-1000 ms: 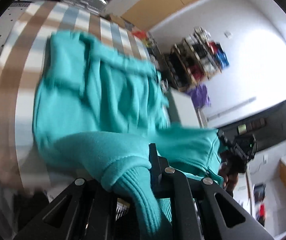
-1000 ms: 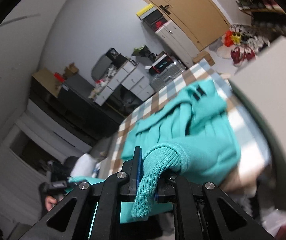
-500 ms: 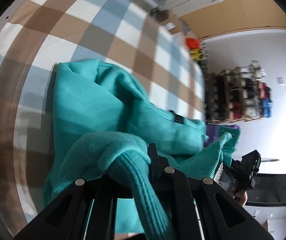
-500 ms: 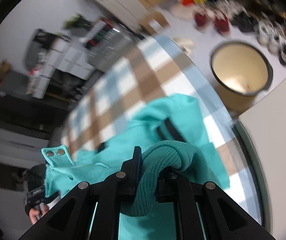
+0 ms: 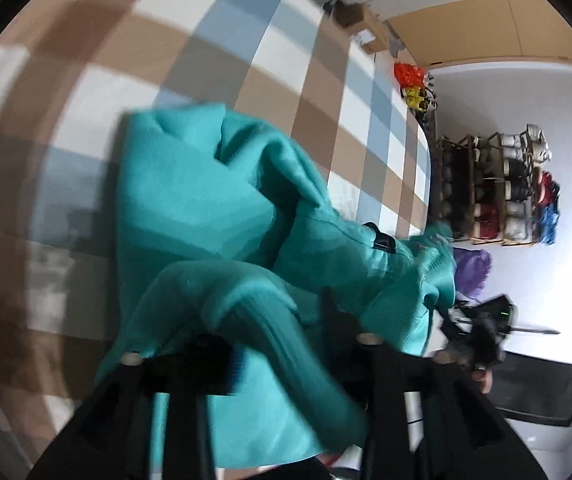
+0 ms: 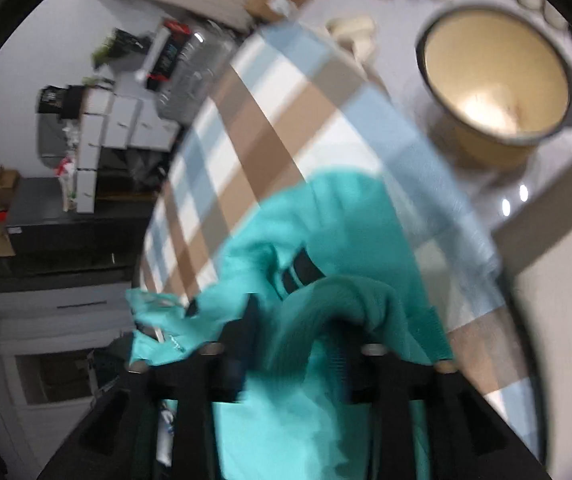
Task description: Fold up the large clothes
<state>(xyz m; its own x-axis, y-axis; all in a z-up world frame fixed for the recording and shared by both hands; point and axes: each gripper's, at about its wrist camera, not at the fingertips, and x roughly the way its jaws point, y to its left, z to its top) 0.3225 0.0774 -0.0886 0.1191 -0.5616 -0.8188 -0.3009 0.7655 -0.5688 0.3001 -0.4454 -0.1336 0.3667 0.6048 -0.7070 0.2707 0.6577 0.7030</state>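
1. The teal sweater point(image 5: 206, 216) lies bunched on the checked tablecloth point(image 5: 278, 60)
2. Left gripper point(image 5: 282, 344) and right gripper point(image 6: 294, 344): jaws opening, ribbed cuffs loose between them
3. Step: releasing a fold; next, likely withdraw and flatten

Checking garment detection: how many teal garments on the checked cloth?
1. A teal garment bunched on the checked cloth, its ribbed edges between both opening claws; anything beneath is hidden.
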